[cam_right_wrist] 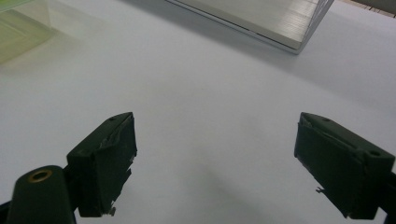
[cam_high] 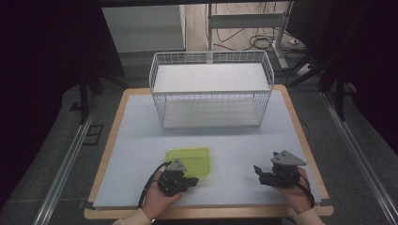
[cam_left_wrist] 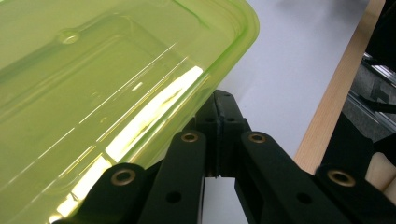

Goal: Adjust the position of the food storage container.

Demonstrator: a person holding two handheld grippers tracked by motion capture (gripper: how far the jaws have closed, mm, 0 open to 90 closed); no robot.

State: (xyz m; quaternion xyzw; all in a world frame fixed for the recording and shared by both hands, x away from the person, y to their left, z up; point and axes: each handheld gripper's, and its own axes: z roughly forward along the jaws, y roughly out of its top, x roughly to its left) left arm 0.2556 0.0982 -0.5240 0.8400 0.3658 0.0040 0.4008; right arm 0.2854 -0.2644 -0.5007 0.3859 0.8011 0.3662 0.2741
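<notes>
The left gripper (cam_left_wrist: 217, 109) has its jaws pressed together on the rim of the green container (cam_high: 189, 161), pinching it at the corner nearest the person. In the left gripper view the thin lip seems to run between the closed tips, though the contact itself is hidden under the plastic. The right gripper (cam_high: 264, 173) hangs off to the container's right, well apart from it, with its jaws spread wide and nothing between them; below it is bare table (cam_right_wrist: 210, 93).

The container sits on the table on the person's side of the wire basket (cam_high: 211, 89), a clear stretch of table separating the two. The basket stands at the far side with nothing visible inside it.

My guess is the job is only starting: the container is grasped but not yet carried anywhere, and if it is bound for the basket, the lift, the carry and the release are all left to do.

The container is shallow, rectangular, with rounded corners, translucent lime-green plastic, glossy, and looks empty
</notes>
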